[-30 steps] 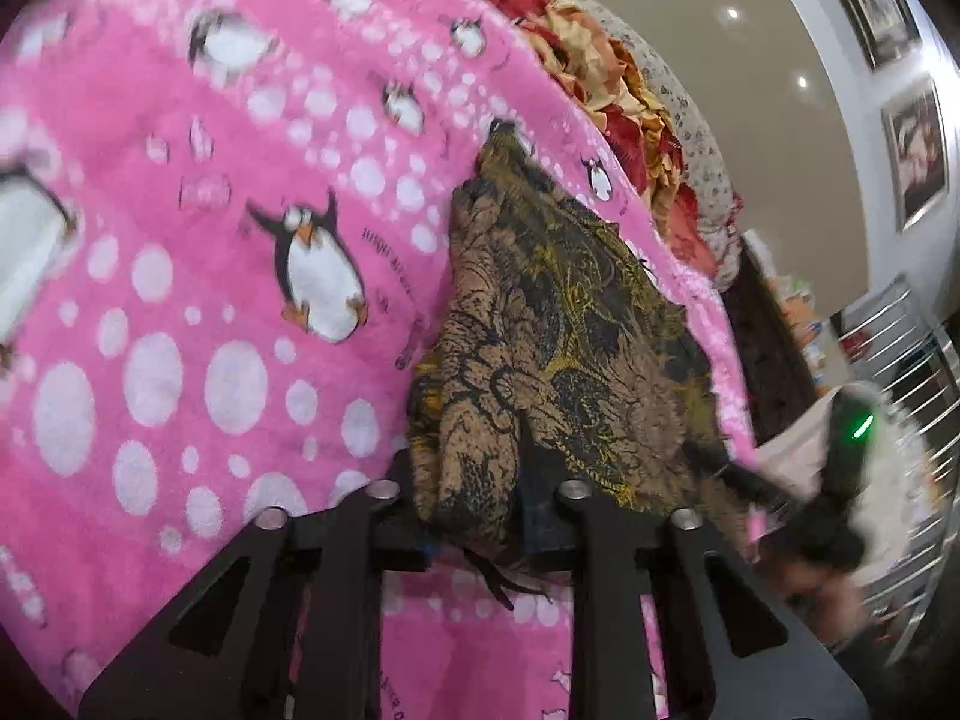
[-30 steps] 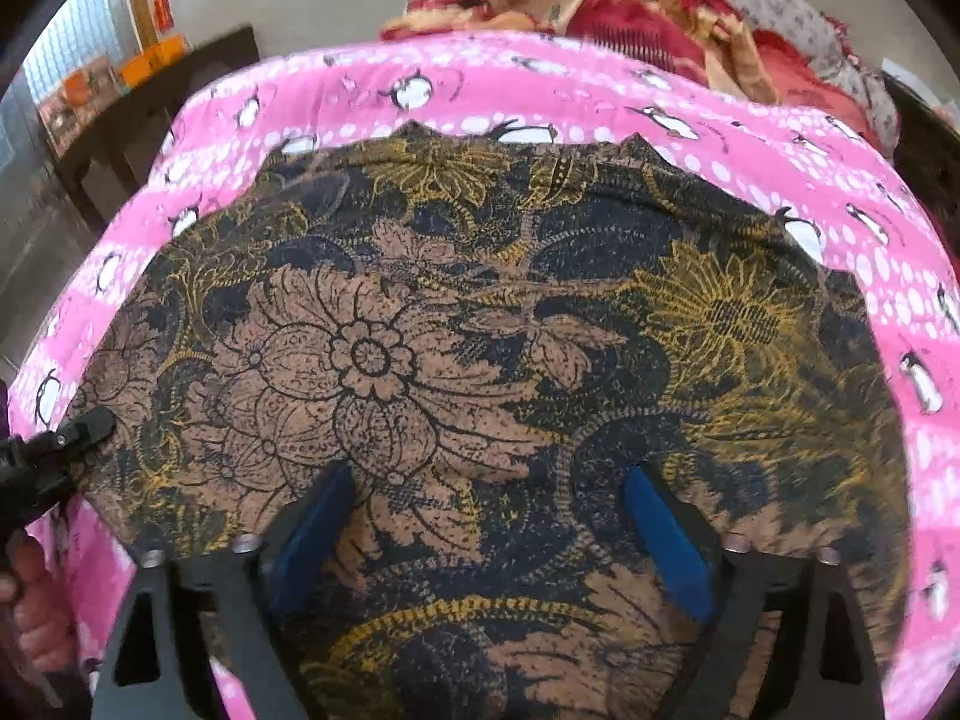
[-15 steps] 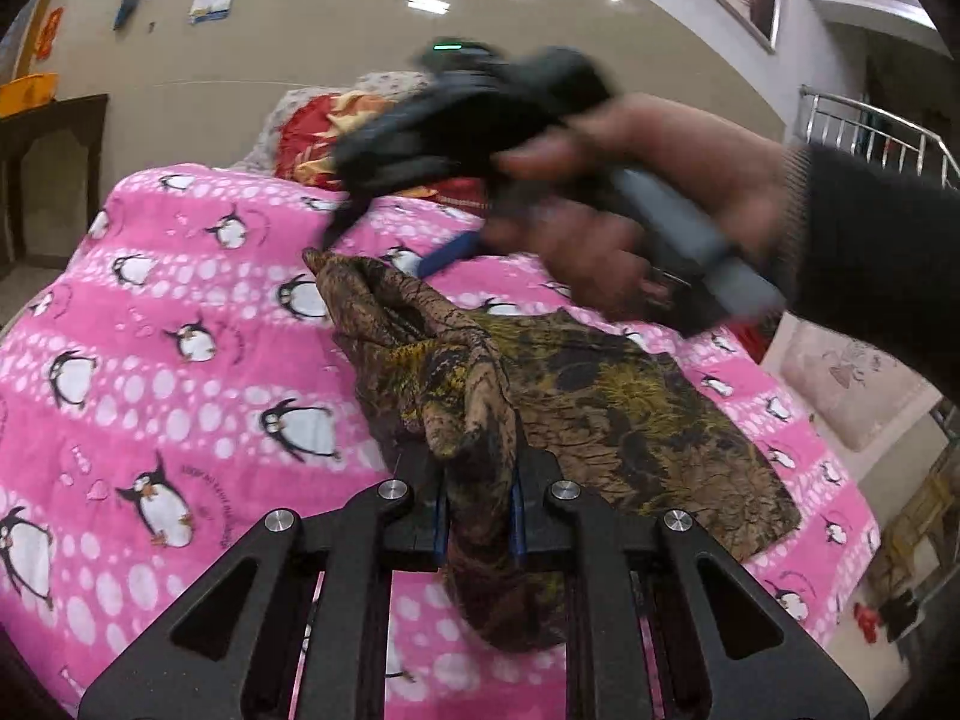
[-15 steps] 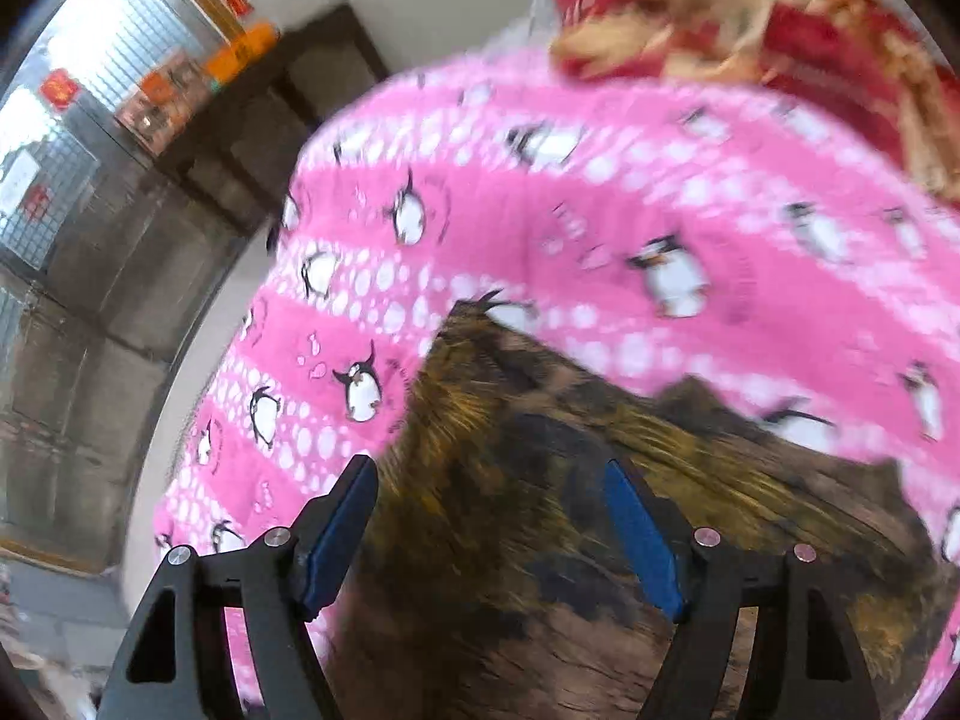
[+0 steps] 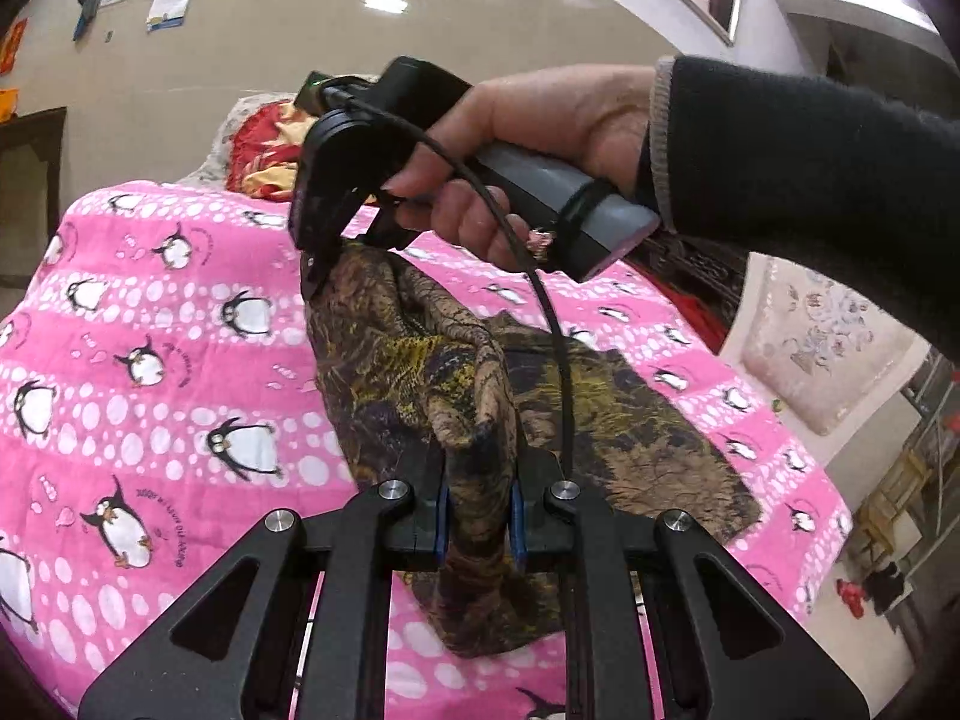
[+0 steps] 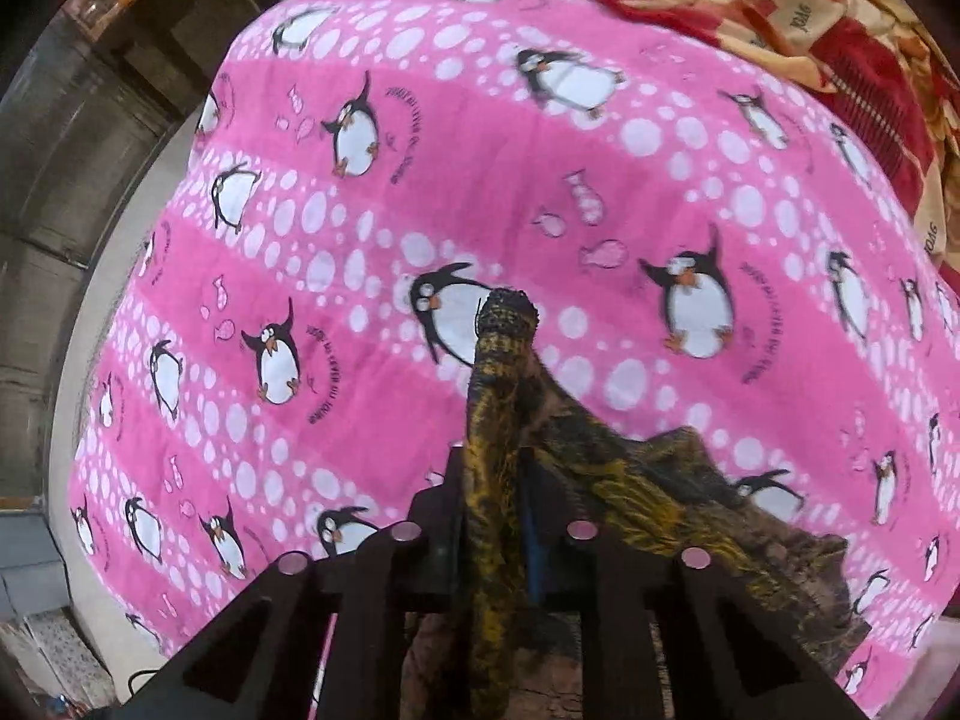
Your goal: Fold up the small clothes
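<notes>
A small brown, black and yellow floral cloth (image 5: 636, 420) lies partly on a pink penguin blanket (image 5: 150, 360). My left gripper (image 5: 478, 516) is shut on a bunched edge of it, lifted off the blanket. In the left wrist view a hand (image 5: 540, 132) holds my right gripper (image 5: 313, 276), pointing down onto the cloth's far corner. In the right wrist view my right gripper (image 6: 495, 516) has its jaws closing, and a rolled ridge of the cloth (image 6: 501, 372) is pinched between the blue pads above the blanket (image 6: 480, 180).
A red and yellow quilt (image 6: 810, 30) is heaped at the far end of the bed. A pale embroidered cushion (image 5: 822, 348) sits off the right side. Dark wooden furniture (image 6: 120, 90) stands past the blanket's left edge, where the floor (image 6: 54, 648) shows.
My right gripper crossed from over the flat cloth to its far corner and closed on it. My left gripper rose and rolled level, lifting its bunched edge.
</notes>
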The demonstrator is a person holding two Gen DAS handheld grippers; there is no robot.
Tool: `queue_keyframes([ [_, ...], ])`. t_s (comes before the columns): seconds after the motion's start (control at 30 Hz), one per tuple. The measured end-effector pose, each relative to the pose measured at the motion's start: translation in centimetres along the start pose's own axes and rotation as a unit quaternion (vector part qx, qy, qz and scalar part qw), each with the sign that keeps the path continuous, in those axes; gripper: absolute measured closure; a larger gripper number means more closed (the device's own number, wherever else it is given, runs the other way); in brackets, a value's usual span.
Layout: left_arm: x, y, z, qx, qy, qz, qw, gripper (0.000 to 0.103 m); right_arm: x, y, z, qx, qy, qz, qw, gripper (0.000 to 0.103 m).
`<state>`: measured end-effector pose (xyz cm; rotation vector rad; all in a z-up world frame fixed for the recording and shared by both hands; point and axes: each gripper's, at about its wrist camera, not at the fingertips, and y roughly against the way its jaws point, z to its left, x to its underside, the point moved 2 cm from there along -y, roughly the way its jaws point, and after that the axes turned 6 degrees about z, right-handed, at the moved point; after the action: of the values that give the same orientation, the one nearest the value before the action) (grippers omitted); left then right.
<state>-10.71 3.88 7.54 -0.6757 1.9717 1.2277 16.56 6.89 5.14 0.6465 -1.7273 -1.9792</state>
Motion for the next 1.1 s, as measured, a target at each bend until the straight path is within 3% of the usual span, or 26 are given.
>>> queue_keyframes([
  [0.3, 0.2, -2.3, -7.2, 0.042, -0.056, 0.029, 0.9971, 0.090, 6.5, 4.1, -9.5, -0.053, -0.055, -0.036, 0.996, 0.093],
  [0.57, 1.3, -6.9, -15.9, 0.087, -0.121, 0.081, 0.9856, 0.090, 14.0, 5.6, -19.7, -0.031, -0.091, -0.041, 0.994, 0.093],
  [0.77, 2.4, -10.3, -21.1, 0.106, -0.134, 0.114, 0.9786, 0.090, 17.7, 5.6, -25.6, -0.015, -0.110, -0.048, 0.993, 0.094],
  [1.0, 3.7, -12.3, -24.0, 0.118, -0.160, 0.133, 0.9709, 0.090, 20.1, 3.7, -27.0, -0.017, -0.114, -0.071, 0.991, 0.094],
  [1.1, 4.6, -12.0, -24.3, 0.118, -0.167, 0.141, 0.9688, 0.090, 21.7, 4.0, -27.0, 0.004, -0.111, -0.084, 0.990, 0.094],
])
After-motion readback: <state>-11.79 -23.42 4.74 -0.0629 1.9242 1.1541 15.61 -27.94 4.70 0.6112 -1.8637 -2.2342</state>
